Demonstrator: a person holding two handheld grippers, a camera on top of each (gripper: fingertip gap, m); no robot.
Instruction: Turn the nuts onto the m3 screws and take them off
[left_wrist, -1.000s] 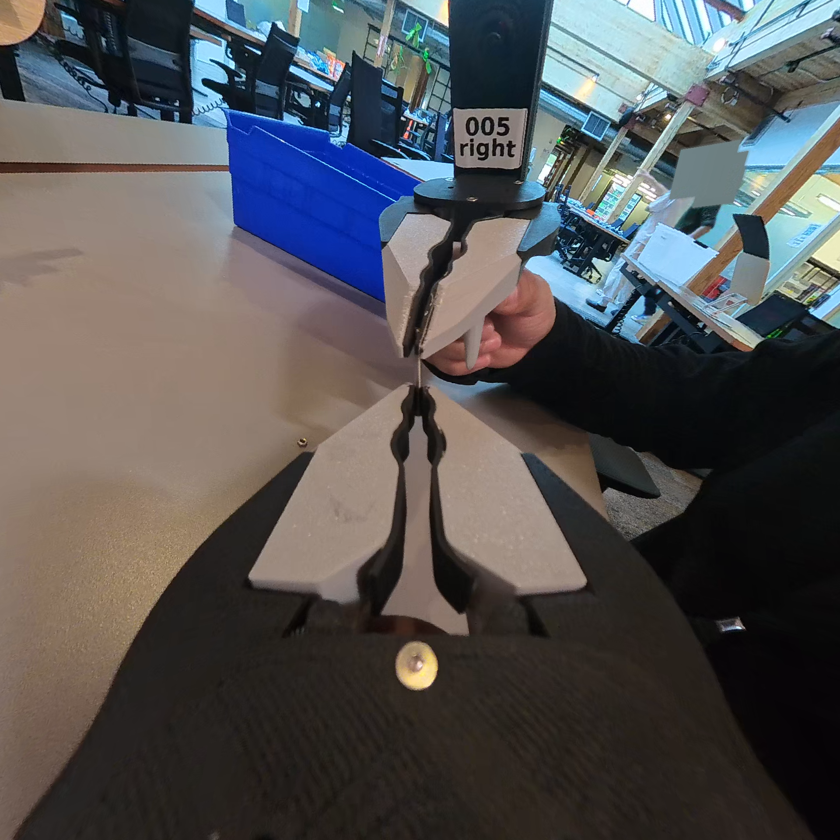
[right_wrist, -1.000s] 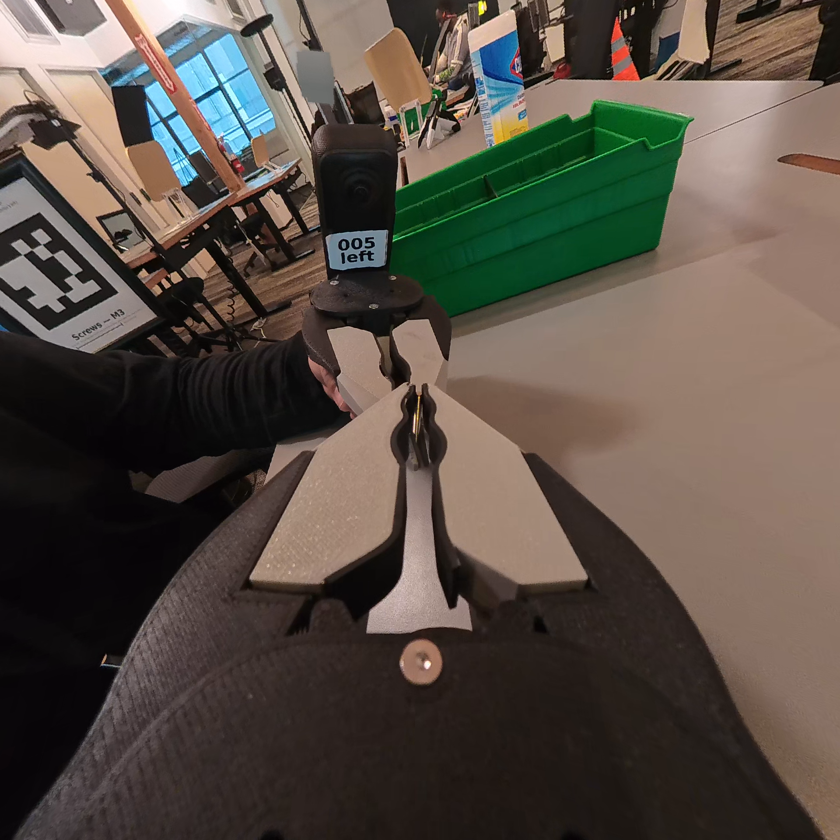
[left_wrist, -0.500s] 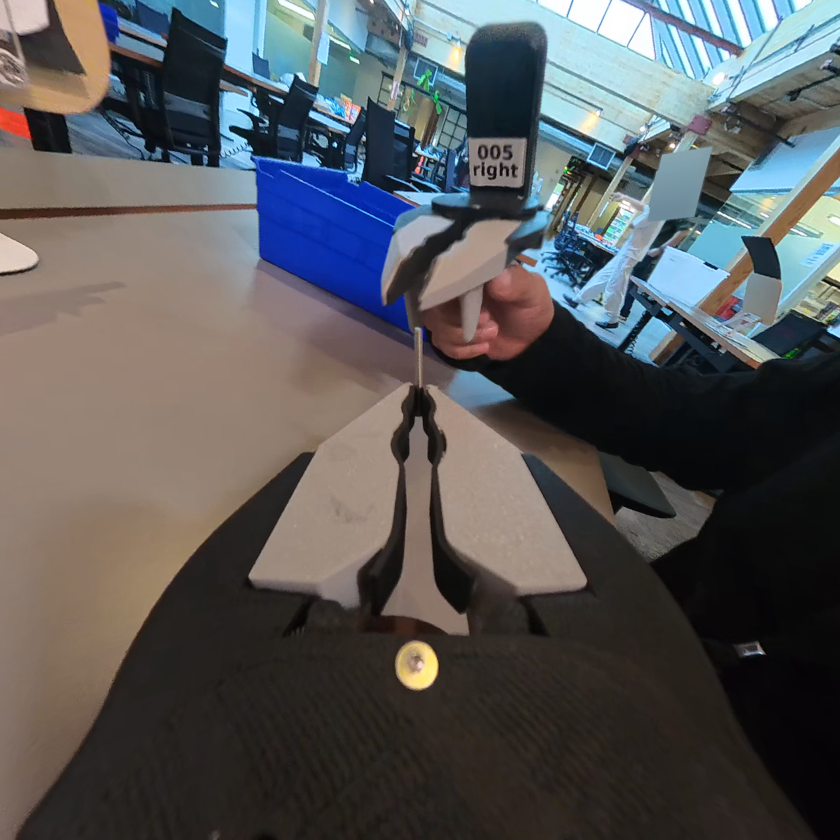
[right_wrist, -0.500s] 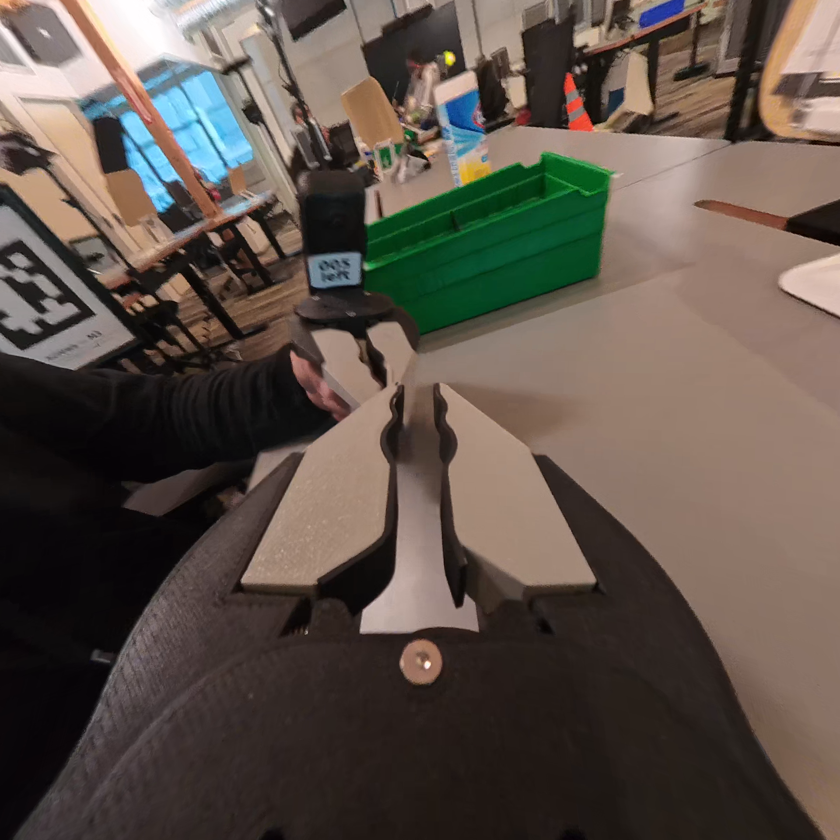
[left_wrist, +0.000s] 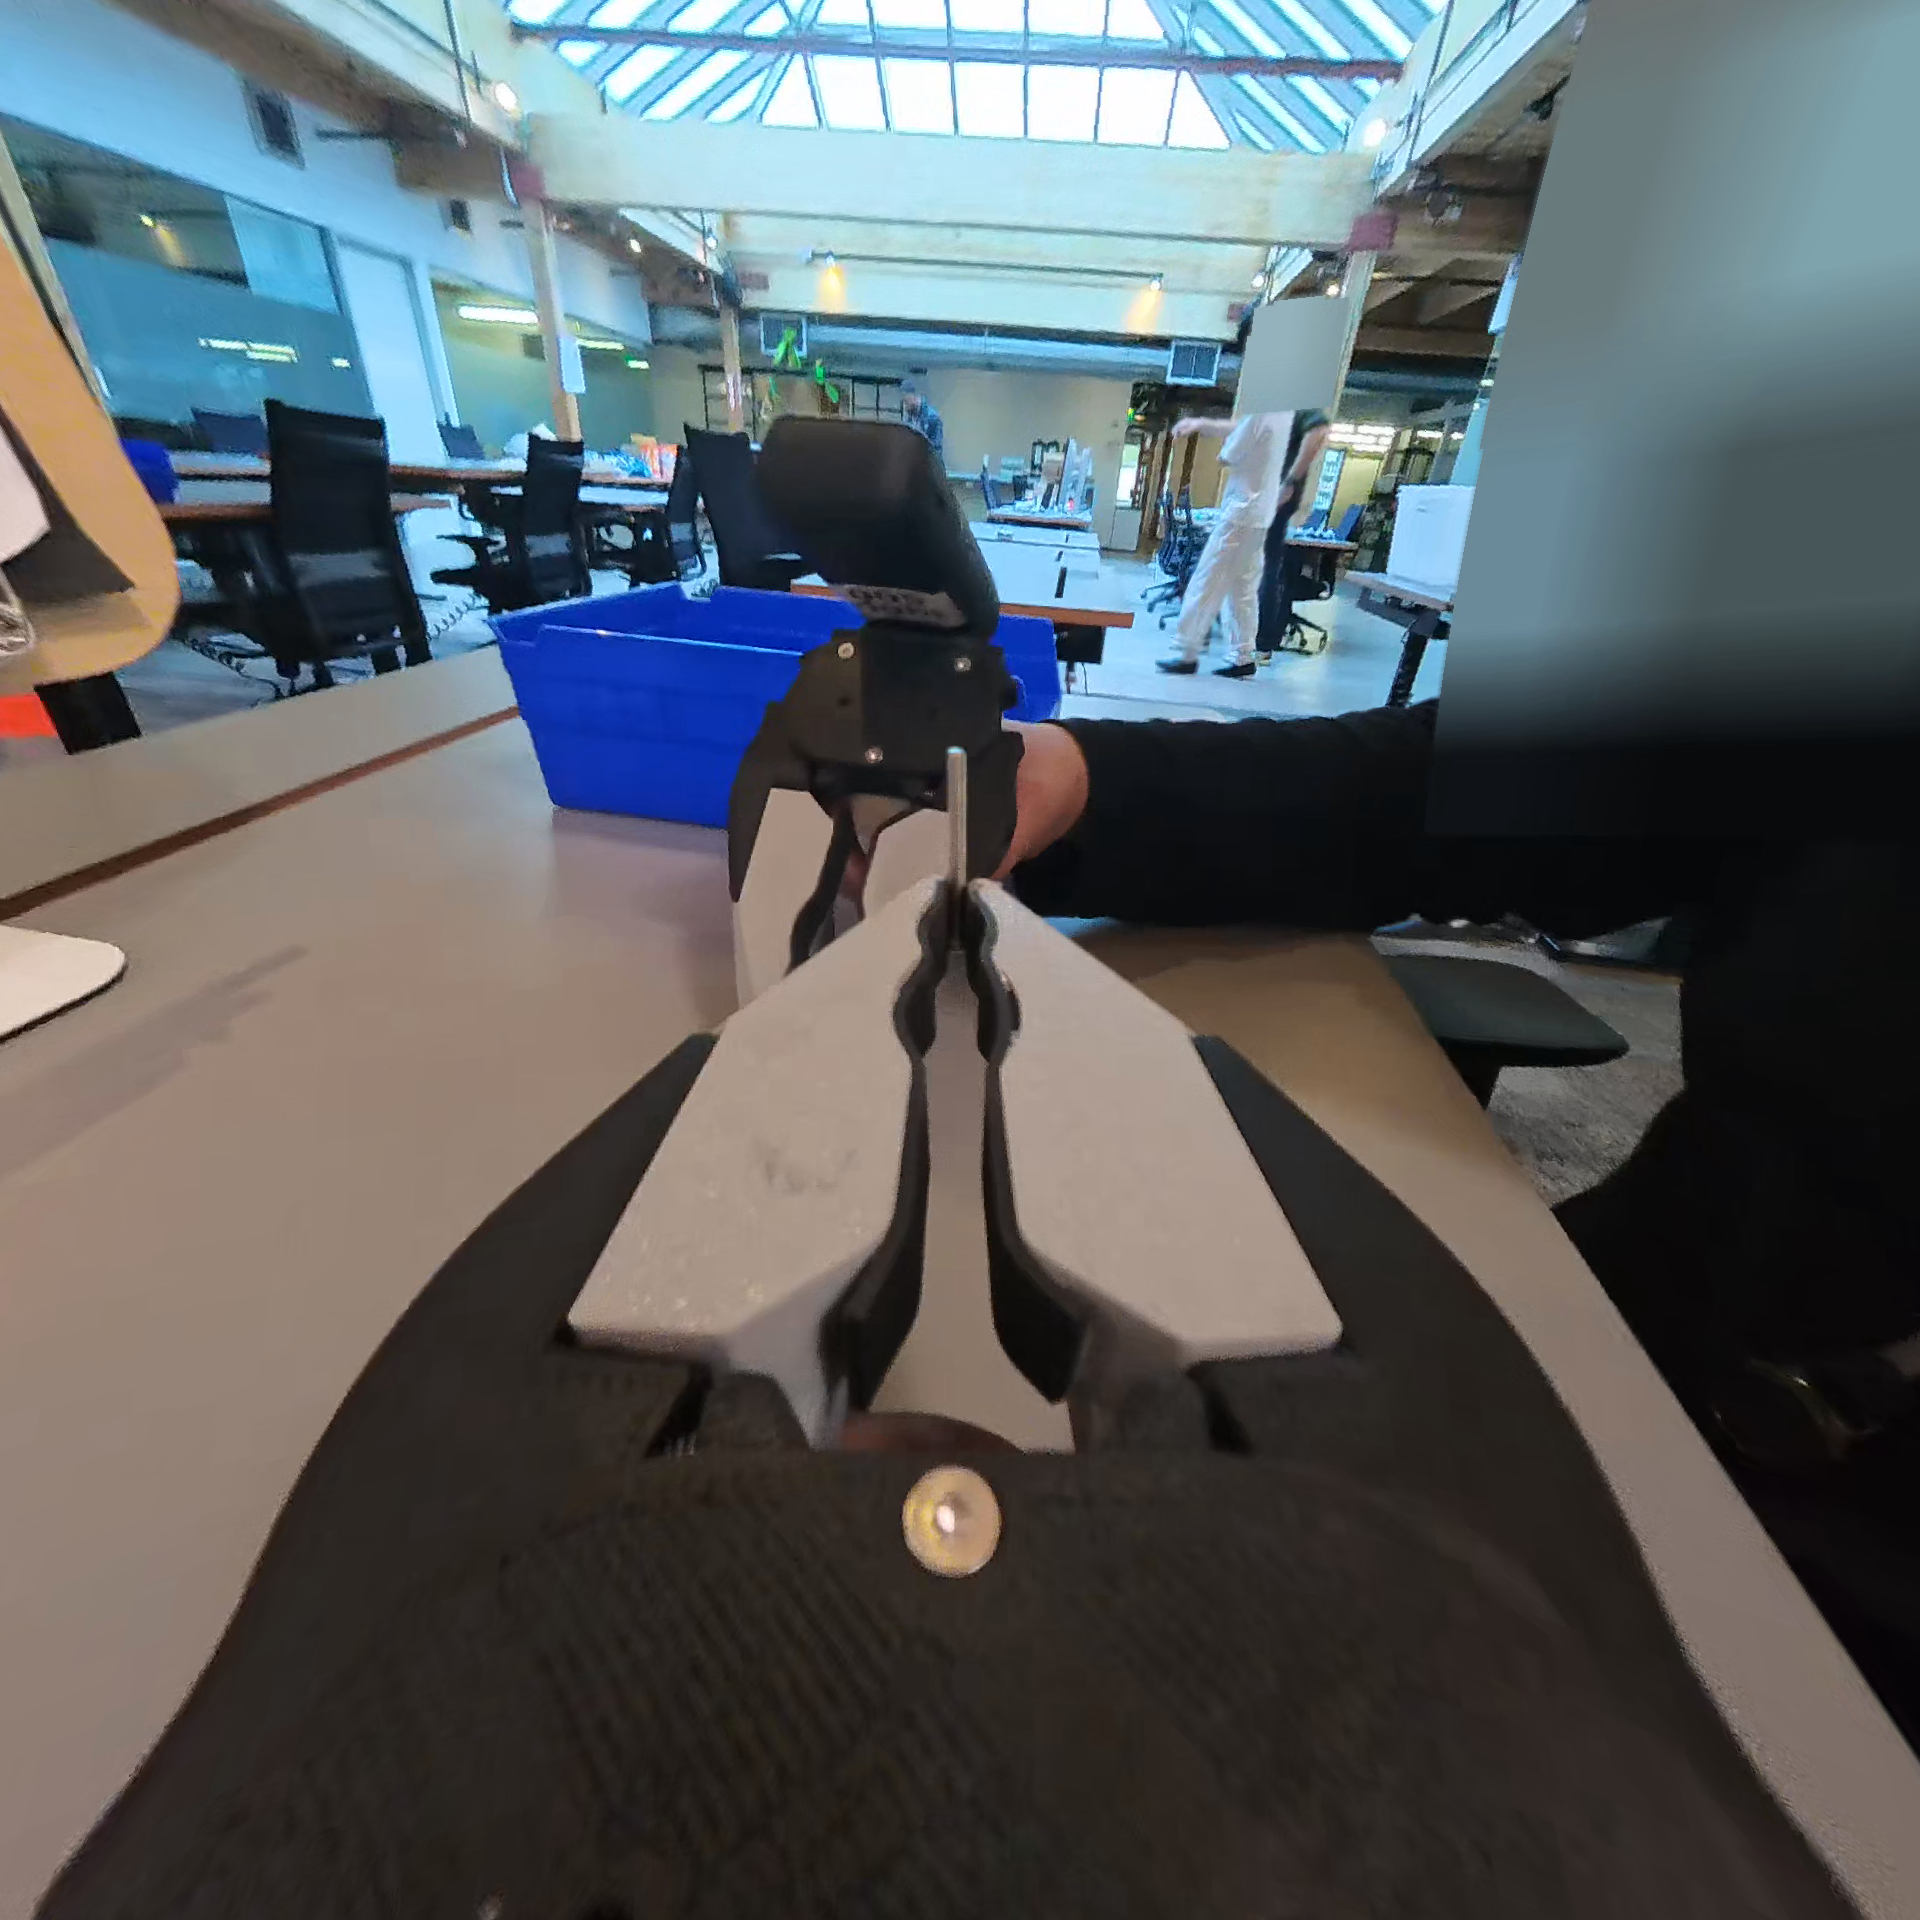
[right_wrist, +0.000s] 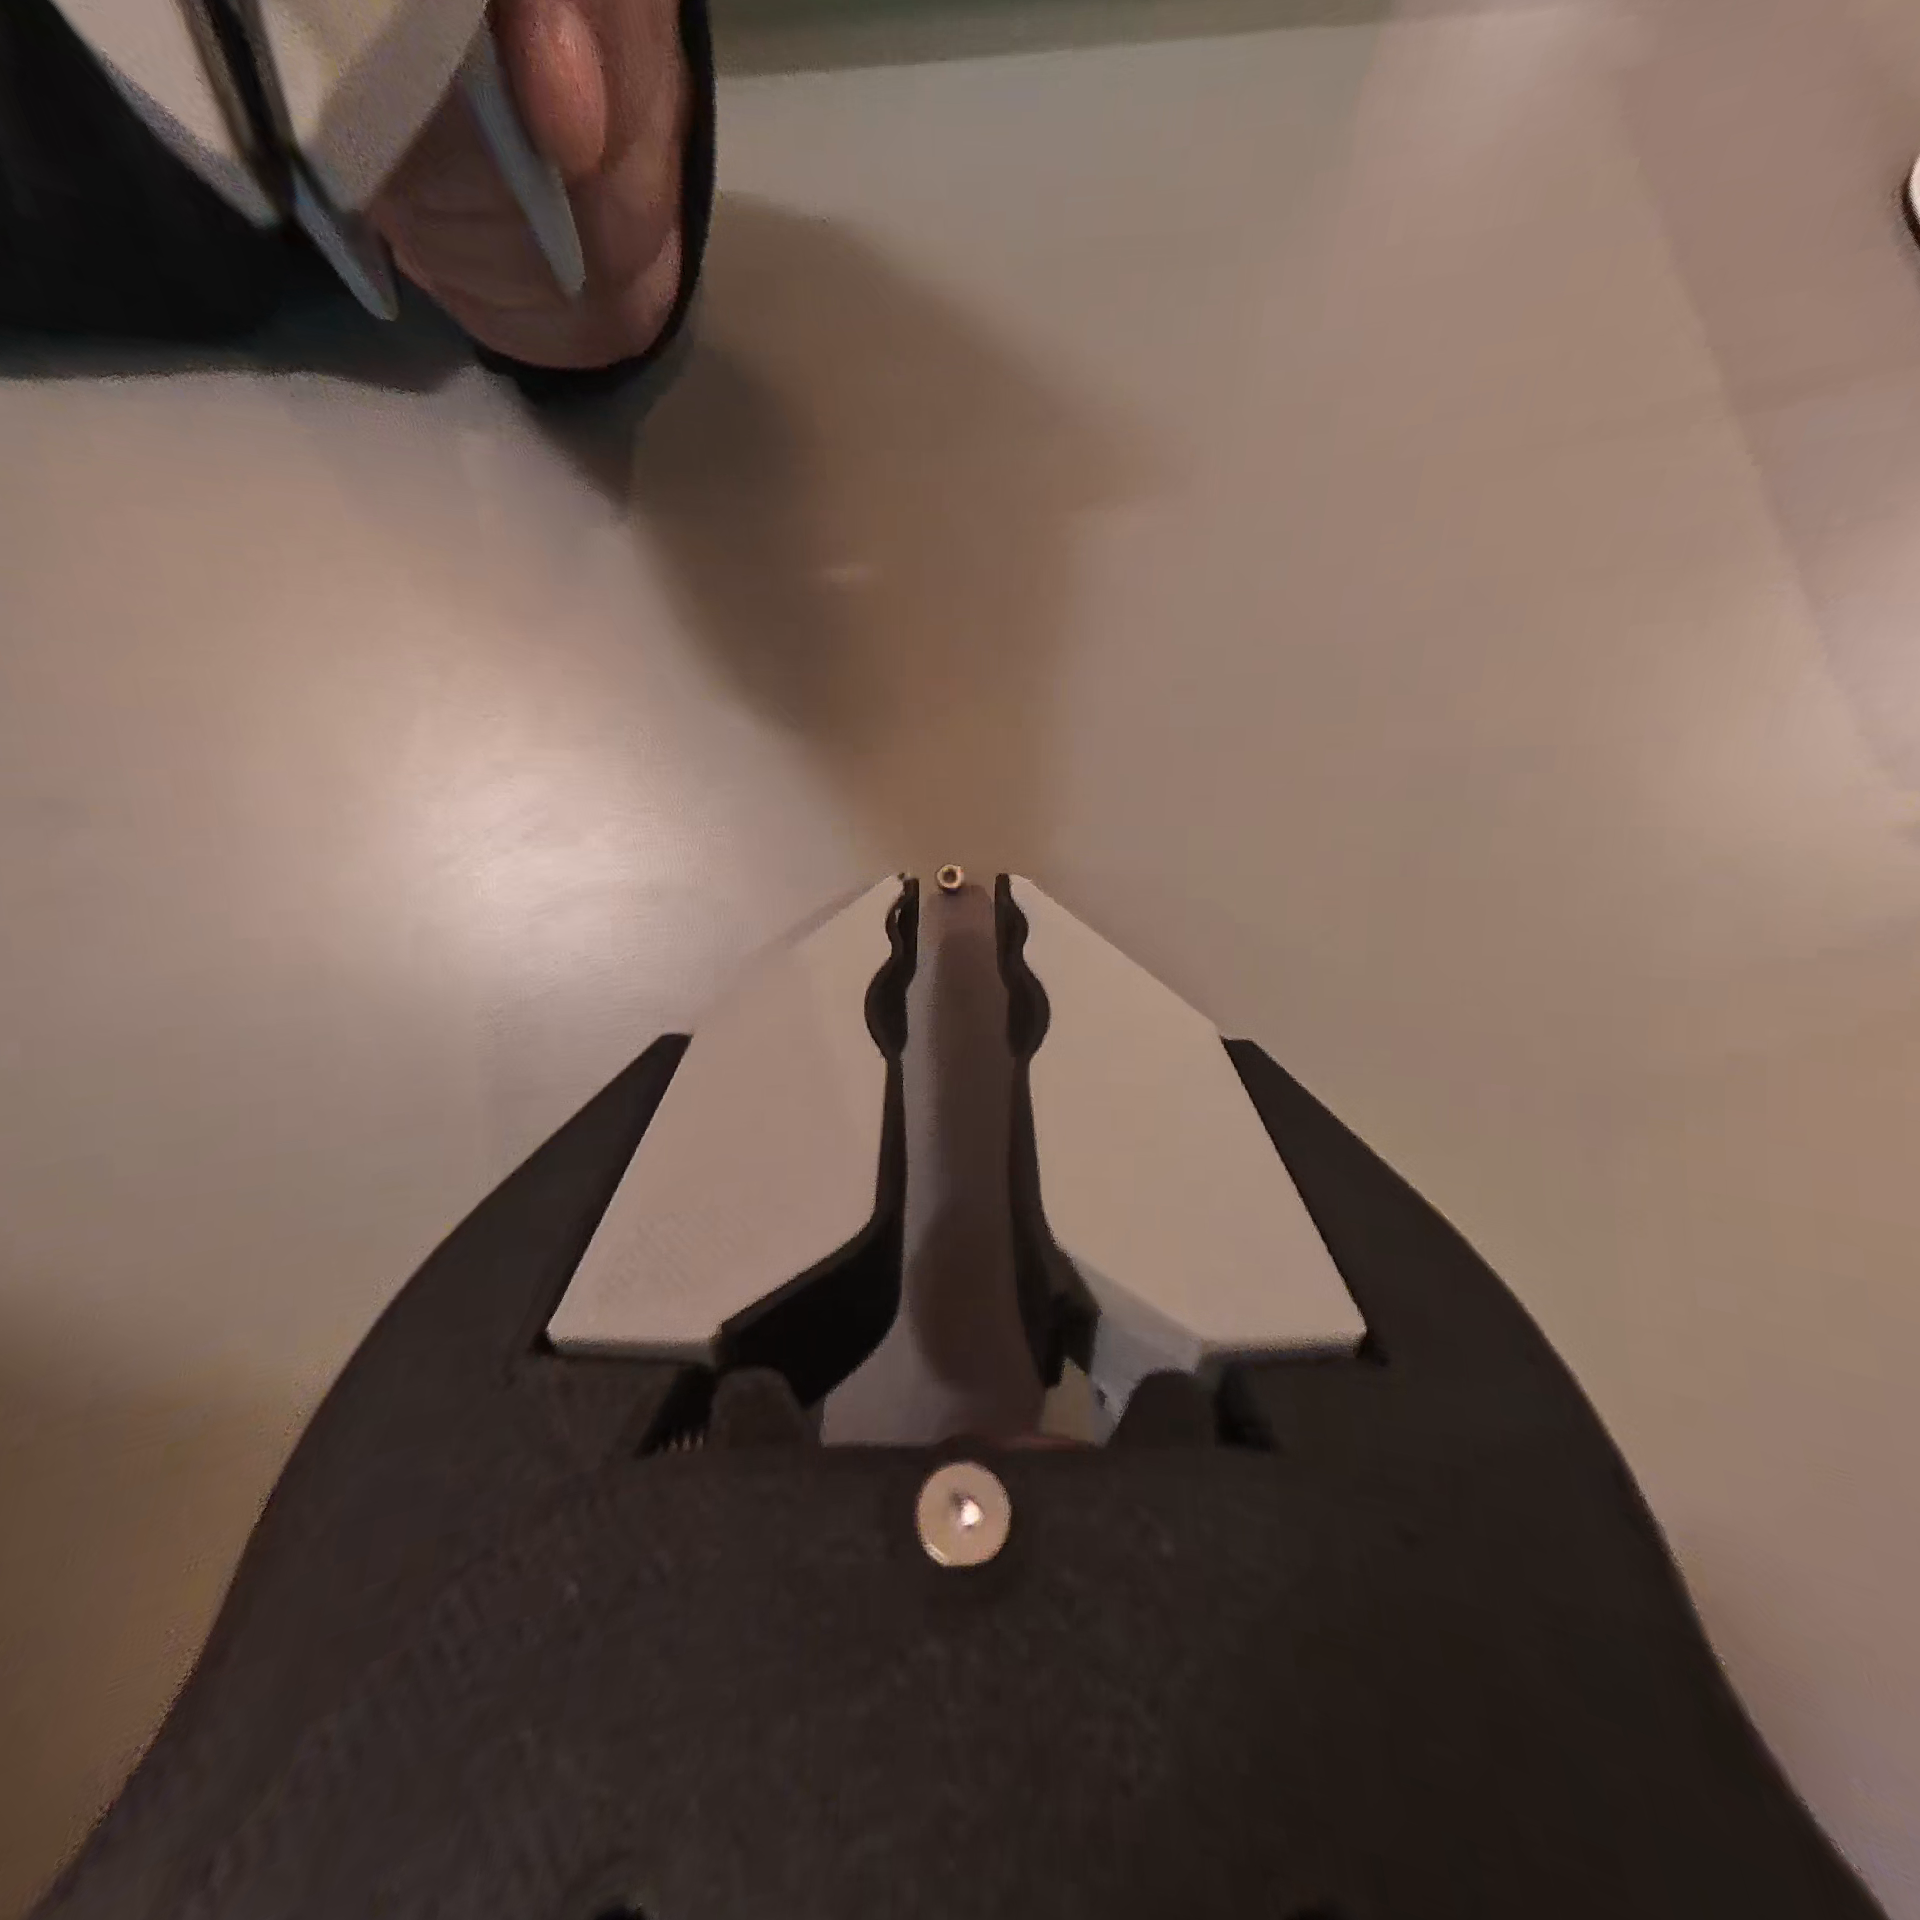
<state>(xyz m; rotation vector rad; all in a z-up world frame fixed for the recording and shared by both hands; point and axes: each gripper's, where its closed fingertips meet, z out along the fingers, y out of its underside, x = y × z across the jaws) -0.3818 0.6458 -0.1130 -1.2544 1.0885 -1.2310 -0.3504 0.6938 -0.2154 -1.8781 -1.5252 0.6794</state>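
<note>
Nut: small brass-coloured hex nut (right_wrist: 948, 878) lies flat on the grey table (right_wrist: 1351, 623), its hole facing up at the camera, loose.
Nut versus right gripper: right gripper (right_wrist: 954, 883) points down at the table, fingers parted, the nut between the tips and nearer the left one; nothing is gripped.
Screw: thin silver M3 screw (left_wrist: 955, 816) stands upright, long axis vertical, its free end up.
Left gripper: left gripper (left_wrist: 953, 896) is closed on the screw's lower end, beside the right one.
Nearer hand: the right, by my judgement; a straight pinch should take the nut.
</note>
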